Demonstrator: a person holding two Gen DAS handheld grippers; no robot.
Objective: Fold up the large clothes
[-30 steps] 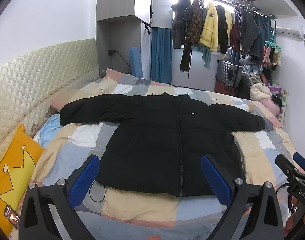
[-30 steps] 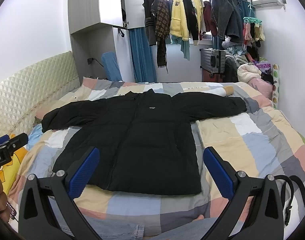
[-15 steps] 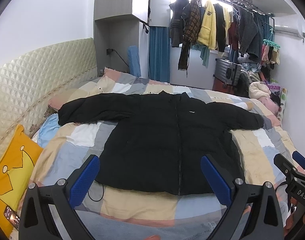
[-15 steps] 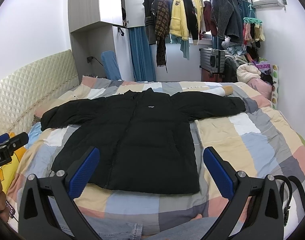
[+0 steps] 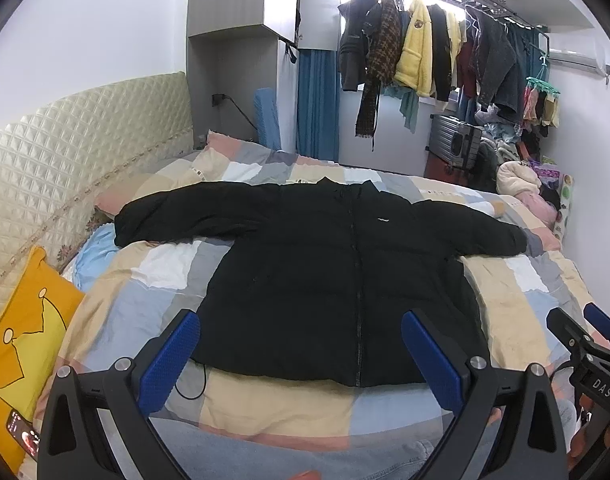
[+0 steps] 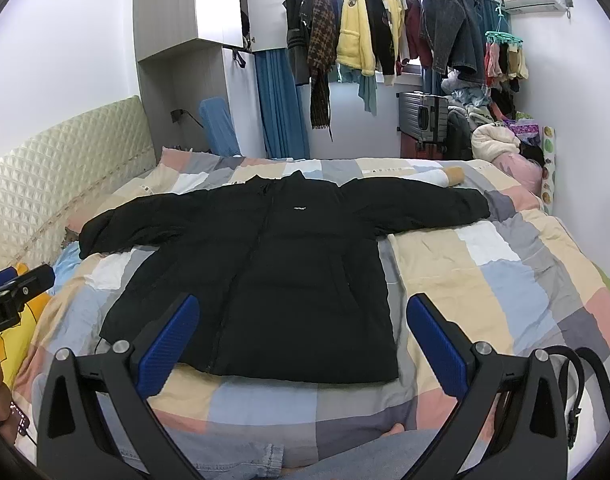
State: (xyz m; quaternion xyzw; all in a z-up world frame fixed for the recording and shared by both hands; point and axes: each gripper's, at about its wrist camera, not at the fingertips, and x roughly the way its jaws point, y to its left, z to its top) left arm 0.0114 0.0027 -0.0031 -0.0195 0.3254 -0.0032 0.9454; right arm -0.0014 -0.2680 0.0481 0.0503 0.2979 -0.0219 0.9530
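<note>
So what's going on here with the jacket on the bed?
A person holds a gripper in each hand above a black puffer jacket spread flat, front up and sleeves out, on a patchwork bedspread. The left gripper and right gripper are both open and empty, near the jacket's hem. No fold is made yet.

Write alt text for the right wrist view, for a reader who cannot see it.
A black puffer jacket lies flat, front up, sleeves spread wide, on a bed with a patchwork quilt. The open right hand-held gripper hovers empty near its hem; clothes hang on a rack behind.
</note>
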